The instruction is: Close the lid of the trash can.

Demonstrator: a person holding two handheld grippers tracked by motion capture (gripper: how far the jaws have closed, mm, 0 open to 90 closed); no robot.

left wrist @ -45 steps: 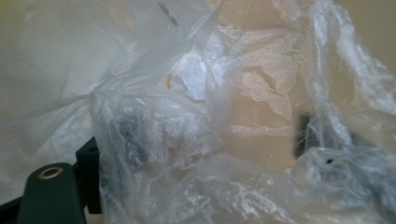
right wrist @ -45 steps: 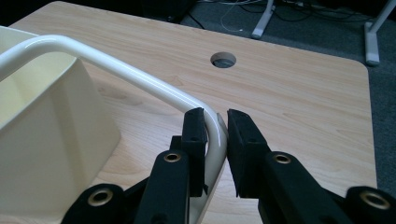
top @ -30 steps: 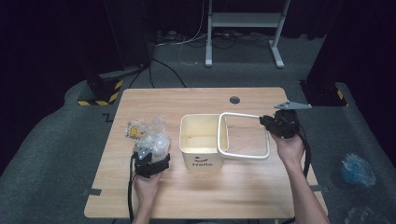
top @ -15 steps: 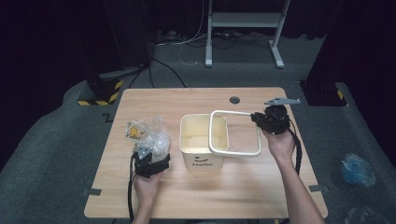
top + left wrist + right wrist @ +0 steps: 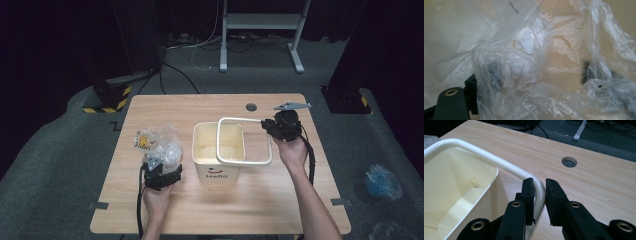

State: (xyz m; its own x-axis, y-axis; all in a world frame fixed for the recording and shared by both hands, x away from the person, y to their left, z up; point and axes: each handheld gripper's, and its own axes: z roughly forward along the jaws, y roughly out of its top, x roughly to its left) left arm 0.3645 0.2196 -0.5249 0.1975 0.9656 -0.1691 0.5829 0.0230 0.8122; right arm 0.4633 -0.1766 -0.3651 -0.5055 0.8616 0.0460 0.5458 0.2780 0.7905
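While the right gripper clamps the stiff, light-looking white frame over the bin, the left gripper seemingly pinches the soft, slippery bag mid-crumple.

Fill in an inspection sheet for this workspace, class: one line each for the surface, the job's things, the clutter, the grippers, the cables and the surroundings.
Surface: wooden table with a round hole near its far edge.
Job's things: cream bin printed "Hello" stands mid-table; its white rectangular frame is held tilted over the bin's right side. Crumpled clear plastic bag lies to the bin's left.
Clutter: nothing seen.
Grippers: right gripper is clamped on the frame's corner; left gripper has bag plastic between its jaws, grip unclear.
Cables: black cable trails from the left gripper; another from the right.
Surroundings: grey carpet, a metal stand, loose floor cables, blue bag on the floor.
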